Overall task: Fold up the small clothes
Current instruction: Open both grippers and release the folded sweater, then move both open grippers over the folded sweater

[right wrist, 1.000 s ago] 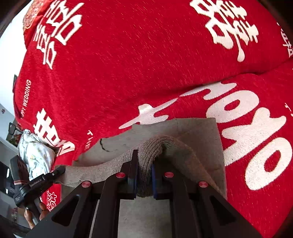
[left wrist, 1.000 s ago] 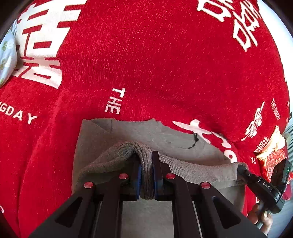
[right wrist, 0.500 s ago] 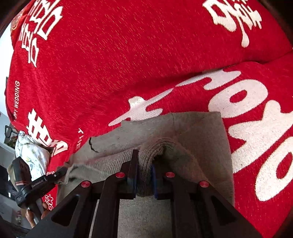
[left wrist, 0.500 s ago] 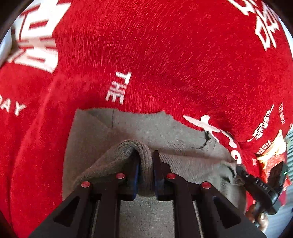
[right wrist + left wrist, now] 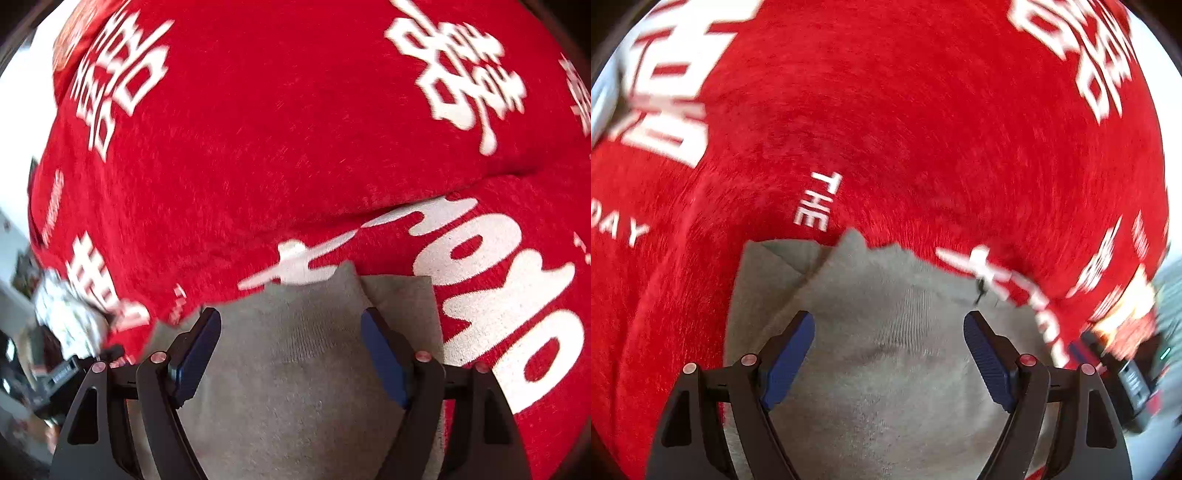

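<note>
In the left wrist view my left gripper (image 5: pixel 888 360) hangs over the grey garment (image 5: pixel 886 369) with its fingers (image 5: pixel 790 354) spread wide and nothing between them. The garment lies flat on the red blanket (image 5: pixel 905 129), its far edge just short of the white word THE (image 5: pixel 818 199) printed there. A top layer sits over a lower one, and at the garment's far left corner the lower layer peeks out from under it, so I judge one fold is laid down. The right gripper's body shows blurred beyond the garment's right edge. In the right wrist view my right gripper (image 5: pixel 291 354) also has its fingers (image 5: pixel 384 358) wide apart and grips nothing; the garment (image 5: pixel 295 387) fills the space under and between them. Here the top layer's far edge rises to a small peak near the garment's far right corner, where the lower layer shows again, so the layers do not line up exactly. The blanket (image 5: pixel 295 129) surrounds the garment on the far side. As I read it, the first fold is done and released; smoothing, squaring the edges and perhaps a second fold remain.
</note>
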